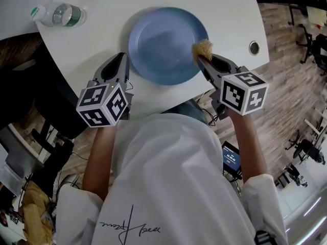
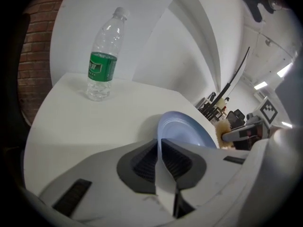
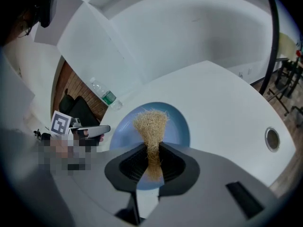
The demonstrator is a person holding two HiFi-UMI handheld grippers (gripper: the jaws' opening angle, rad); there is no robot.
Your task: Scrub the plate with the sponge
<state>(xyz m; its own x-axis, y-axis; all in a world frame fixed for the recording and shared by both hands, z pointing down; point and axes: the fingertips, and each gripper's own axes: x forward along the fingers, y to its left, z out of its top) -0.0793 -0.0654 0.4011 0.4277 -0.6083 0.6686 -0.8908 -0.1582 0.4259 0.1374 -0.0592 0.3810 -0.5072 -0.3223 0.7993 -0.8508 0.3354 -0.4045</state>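
Note:
A round blue plate [image 1: 163,42] lies on the white table [image 1: 102,40]. My left gripper [image 1: 122,61] is shut on the plate's left rim; in the left gripper view the rim [image 2: 160,145] runs edge-on between the jaws. My right gripper [image 1: 204,60] is shut on a tan, fibrous sponge [image 1: 203,48]. The sponge rests over the plate's right rim. In the right gripper view the sponge [image 3: 151,124] sticks out of the jaws above the plate [image 3: 177,126]. The left gripper [image 3: 92,130] shows beyond, at the plate's far side.
A clear water bottle with a green label [image 1: 61,15] stands at the table's far left [image 2: 102,63]. A round metal grommet [image 1: 254,47] sits in the tabletop right of the plate. The table's near edge runs just under both grippers. Chairs stand on the wooden floor at right.

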